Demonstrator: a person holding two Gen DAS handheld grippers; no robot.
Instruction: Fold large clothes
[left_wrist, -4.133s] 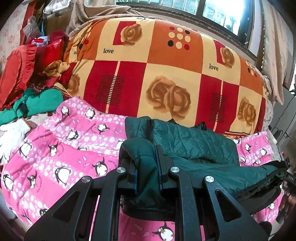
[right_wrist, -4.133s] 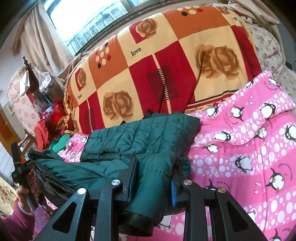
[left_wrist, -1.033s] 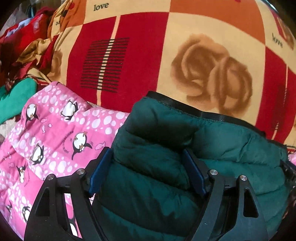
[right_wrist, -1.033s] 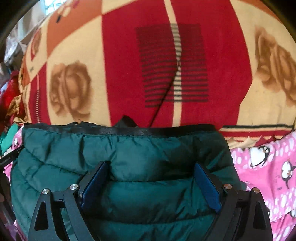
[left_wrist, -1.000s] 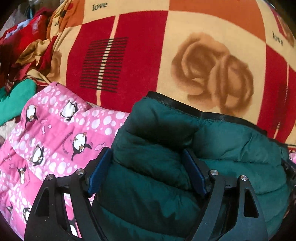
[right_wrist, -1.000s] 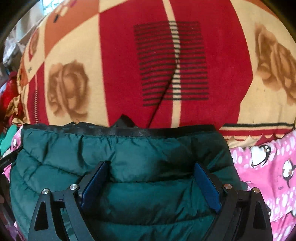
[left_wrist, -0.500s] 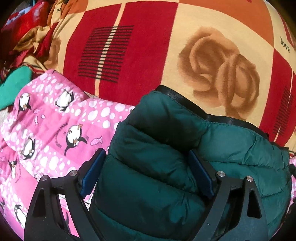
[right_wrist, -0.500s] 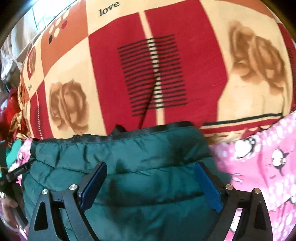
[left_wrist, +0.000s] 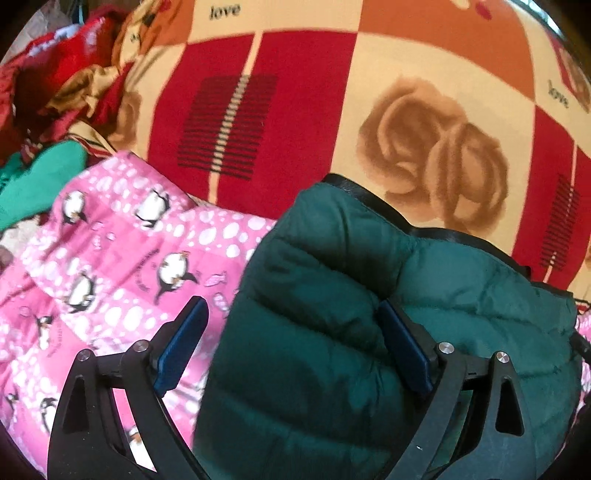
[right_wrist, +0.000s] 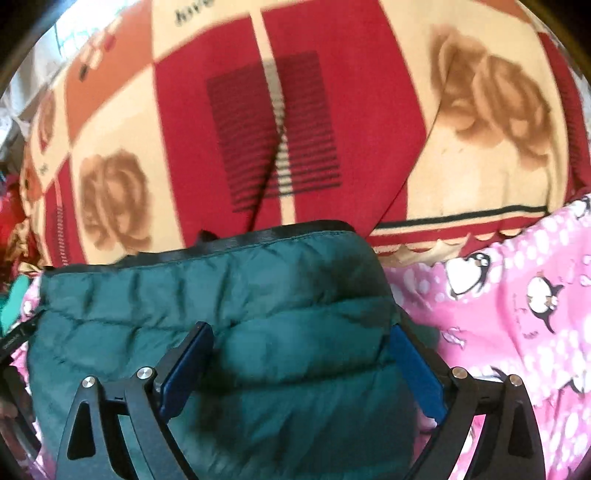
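Note:
A dark green quilted puffer jacket (left_wrist: 332, 295) lies folded on the pink penguin bedspread (left_wrist: 110, 258), its black-trimmed edge against the rose blanket. My left gripper (left_wrist: 291, 328) is open wide over the jacket's left corner; the left pad hangs over the bedspread, the right pad rests on the jacket. In the right wrist view the jacket (right_wrist: 240, 295) fills the lower middle. My right gripper (right_wrist: 299, 347) is open wide above its right end, with puffed fabric bulging between the blue pads.
A big rolled red, orange and cream rose blanket (left_wrist: 332, 92) rises right behind the jacket. Red and green clothes (left_wrist: 44, 110) are heaped at far left. The pink bedspread (right_wrist: 517, 314) spreads out to the right of the jacket.
About four seconds ago both grippers were shut on jacket folds held up. Now the jacket lies folded and both are open. In the last half second both views shifted slightly; the left pad now clears the fabric.

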